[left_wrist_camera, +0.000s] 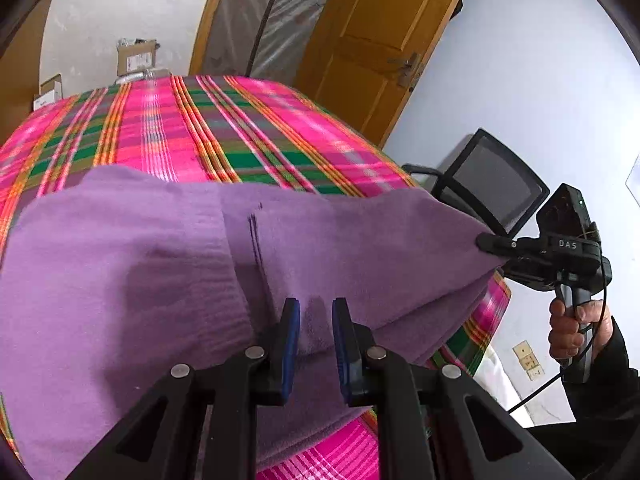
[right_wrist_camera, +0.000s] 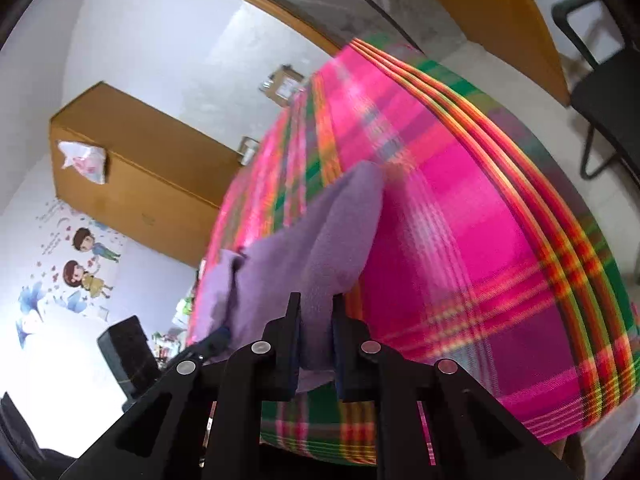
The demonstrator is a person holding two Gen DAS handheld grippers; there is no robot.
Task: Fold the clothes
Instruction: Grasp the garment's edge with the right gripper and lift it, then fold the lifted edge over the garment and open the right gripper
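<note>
A purple knitted garment (left_wrist_camera: 160, 264) lies spread over the near part of a table covered with a pink, green and orange plaid cloth (left_wrist_camera: 192, 128). My left gripper (left_wrist_camera: 316, 312) is shut on the garment's near edge. My right gripper (left_wrist_camera: 486, 242) shows at the right in the left wrist view, shut on the garment's right corner and pulling it taut off the table edge. In the right wrist view my right gripper (right_wrist_camera: 316, 312) pinches a bunch of the purple garment (right_wrist_camera: 336, 232), which stretches away across the plaid cloth (right_wrist_camera: 460, 240).
A black mesh chair (left_wrist_camera: 492, 184) stands right of the table, before a wooden door (left_wrist_camera: 380, 40). Cardboard boxes (left_wrist_camera: 136, 56) stand behind the table. A wooden cabinet (right_wrist_camera: 132, 176) and a wall with cartoon stickers (right_wrist_camera: 80, 264) are at the left in the right wrist view.
</note>
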